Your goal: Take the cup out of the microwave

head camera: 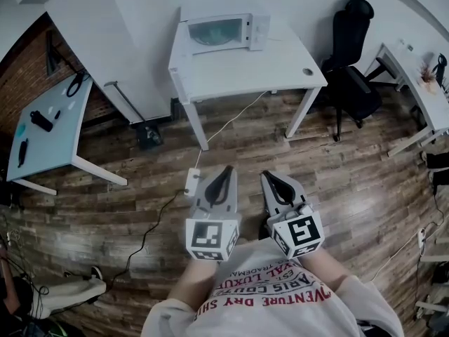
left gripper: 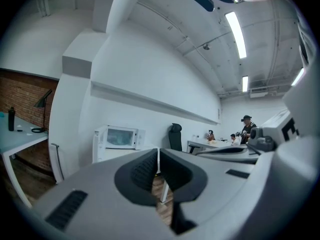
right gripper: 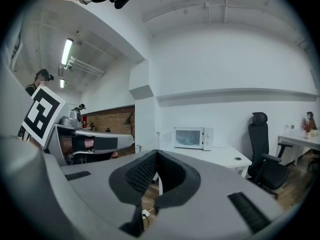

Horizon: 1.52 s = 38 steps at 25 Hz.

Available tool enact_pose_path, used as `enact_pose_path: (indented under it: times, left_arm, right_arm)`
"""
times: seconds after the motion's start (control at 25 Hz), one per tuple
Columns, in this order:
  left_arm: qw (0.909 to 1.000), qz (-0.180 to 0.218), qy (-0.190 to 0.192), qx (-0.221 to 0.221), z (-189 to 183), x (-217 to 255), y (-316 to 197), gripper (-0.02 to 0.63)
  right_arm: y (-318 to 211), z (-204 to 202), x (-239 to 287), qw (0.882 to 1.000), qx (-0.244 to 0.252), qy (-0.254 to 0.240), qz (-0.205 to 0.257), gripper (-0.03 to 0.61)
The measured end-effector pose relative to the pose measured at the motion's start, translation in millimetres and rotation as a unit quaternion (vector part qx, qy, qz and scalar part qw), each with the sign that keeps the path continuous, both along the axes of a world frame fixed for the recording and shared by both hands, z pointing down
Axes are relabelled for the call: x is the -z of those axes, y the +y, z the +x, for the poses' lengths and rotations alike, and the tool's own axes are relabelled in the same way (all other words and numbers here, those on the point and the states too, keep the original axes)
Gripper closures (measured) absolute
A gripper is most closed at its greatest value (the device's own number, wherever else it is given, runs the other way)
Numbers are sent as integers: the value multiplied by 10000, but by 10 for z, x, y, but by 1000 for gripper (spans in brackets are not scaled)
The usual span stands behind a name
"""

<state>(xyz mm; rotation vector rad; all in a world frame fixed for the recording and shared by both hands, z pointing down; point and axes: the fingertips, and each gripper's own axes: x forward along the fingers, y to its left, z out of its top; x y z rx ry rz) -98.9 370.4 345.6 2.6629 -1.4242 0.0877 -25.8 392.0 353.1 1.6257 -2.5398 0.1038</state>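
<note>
The white microwave [head camera: 224, 31] stands at the back of a white table [head camera: 266, 69], its door closed. No cup shows through its window. My two grippers are held side by side close to my body, far from the table, both pointing toward it. The left gripper [head camera: 226, 170] is shut with nothing in it, and so is the right gripper [head camera: 270, 176]. In the left gripper view the microwave [left gripper: 117, 137] sits far off beyond the gripper [left gripper: 158, 156]. The right gripper view shows the microwave [right gripper: 190, 138] beyond the gripper [right gripper: 157, 156].
A black office chair [head camera: 354, 55] stands right of the table. A pale desk [head camera: 49, 128] with small items is at the left, another desk [head camera: 414, 83] at the right. A power strip [head camera: 191, 181] and its cables lie on the wooden floor just ahead of my left gripper.
</note>
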Motion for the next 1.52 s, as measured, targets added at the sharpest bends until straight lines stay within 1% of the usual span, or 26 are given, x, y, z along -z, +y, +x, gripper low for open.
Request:
enact_pose_path:
  times: [0.24, 0.56, 0.76, 1.08, 1.28, 1.52]
  left_arm:
    - [9998, -71, 0, 196, 23, -66, -361, 600]
    - [9987, -165, -27, 490, 241, -101, -1157, 600]
    - [9972, -231, 36, 710, 495, -57, -1783, 600]
    - [9957, -101, 32, 915, 1019, 48, -2662, 600]
    - [9951, -187, 49, 969, 1215, -9, -3027, 600]
    - [9942, -329, 22, 1023, 1245, -96, -3442, 600]
  right_arm:
    - [-416, 57, -54, 9999, 148, -70, -40, 568]
    - [-1297, 267, -22, 9986, 505, -142, -66, 568]
    - [-1941, 546, 37, 9972, 724, -144, -87, 568]
    - [-2892, 1034, 166, 9946, 1019, -183, 21, 568]
    - [-3292, 1257, 153, 9944, 1038, -178, -25, 568]
    - [-3698, 1349, 46, 9946, 995, -232, -155, 568]
